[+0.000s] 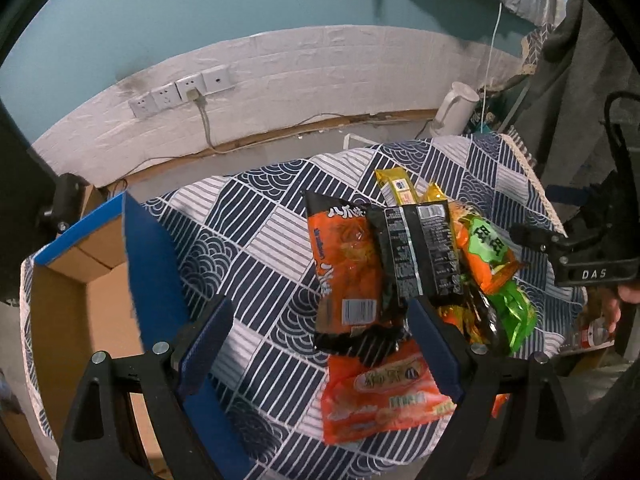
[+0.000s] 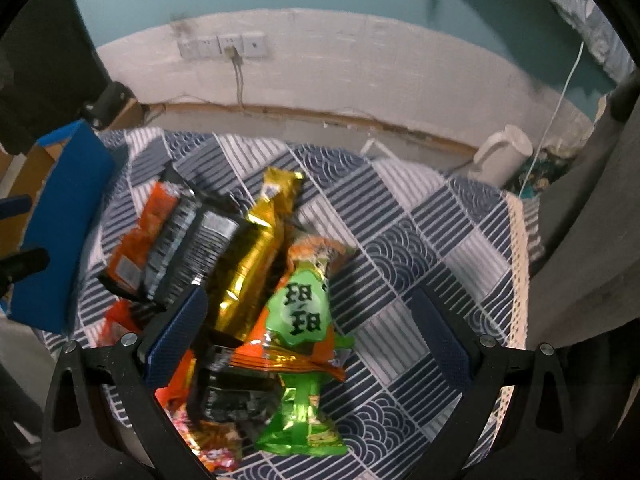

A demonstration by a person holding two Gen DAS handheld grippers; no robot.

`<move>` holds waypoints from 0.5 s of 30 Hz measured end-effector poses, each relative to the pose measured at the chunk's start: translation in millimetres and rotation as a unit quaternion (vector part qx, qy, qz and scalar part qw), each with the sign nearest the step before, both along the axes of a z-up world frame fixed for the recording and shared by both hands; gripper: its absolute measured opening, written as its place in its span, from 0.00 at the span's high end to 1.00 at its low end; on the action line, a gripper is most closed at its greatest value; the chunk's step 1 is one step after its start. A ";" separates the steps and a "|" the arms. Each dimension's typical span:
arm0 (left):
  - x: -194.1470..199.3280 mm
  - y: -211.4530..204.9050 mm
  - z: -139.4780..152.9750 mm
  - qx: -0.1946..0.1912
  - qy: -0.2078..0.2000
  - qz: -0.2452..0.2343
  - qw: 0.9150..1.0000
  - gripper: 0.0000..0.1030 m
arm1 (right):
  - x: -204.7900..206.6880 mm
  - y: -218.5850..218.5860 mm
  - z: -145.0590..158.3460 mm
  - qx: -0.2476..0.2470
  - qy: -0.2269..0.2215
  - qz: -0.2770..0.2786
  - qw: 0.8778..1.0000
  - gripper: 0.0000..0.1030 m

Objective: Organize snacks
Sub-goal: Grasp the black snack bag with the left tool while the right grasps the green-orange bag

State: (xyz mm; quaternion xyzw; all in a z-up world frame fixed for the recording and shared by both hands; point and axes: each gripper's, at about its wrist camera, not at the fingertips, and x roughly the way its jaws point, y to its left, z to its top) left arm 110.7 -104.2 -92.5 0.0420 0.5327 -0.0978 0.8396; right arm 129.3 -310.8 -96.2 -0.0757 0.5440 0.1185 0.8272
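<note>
A pile of snack bags [image 1: 408,264] lies on the blue and white cloth [image 1: 260,232]. A cardboard box [image 1: 92,280] sits near it. The left gripper [image 1: 320,348] and the right gripper [image 2: 308,340] hang over the pile, both with jaws wide apart, holding nothing.

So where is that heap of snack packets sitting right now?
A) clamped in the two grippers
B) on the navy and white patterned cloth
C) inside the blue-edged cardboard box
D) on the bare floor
B: the heap of crinkly orange, black, gold and green snack packets lies on the navy and white patterned cloth, beside the blue-edged cardboard box, and both grippers are open.
</note>
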 end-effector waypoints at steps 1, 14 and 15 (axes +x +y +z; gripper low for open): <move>3.8 -1.9 -4.0 0.002 0.003 0.000 1.000 0.12 | 1.9 -2.1 -6.2 0.000 0.007 -0.003 1.000 0.03; 31.3 -21.1 -38.0 0.022 0.024 -0.031 0.999 0.12 | 29.1 -5.9 -61.7 0.002 0.076 -0.010 0.997 0.03; 32.3 -22.2 -39.7 0.022 0.026 -0.034 0.999 0.12 | 30.8 -4.6 -64.9 -0.001 0.079 -0.008 0.997 0.03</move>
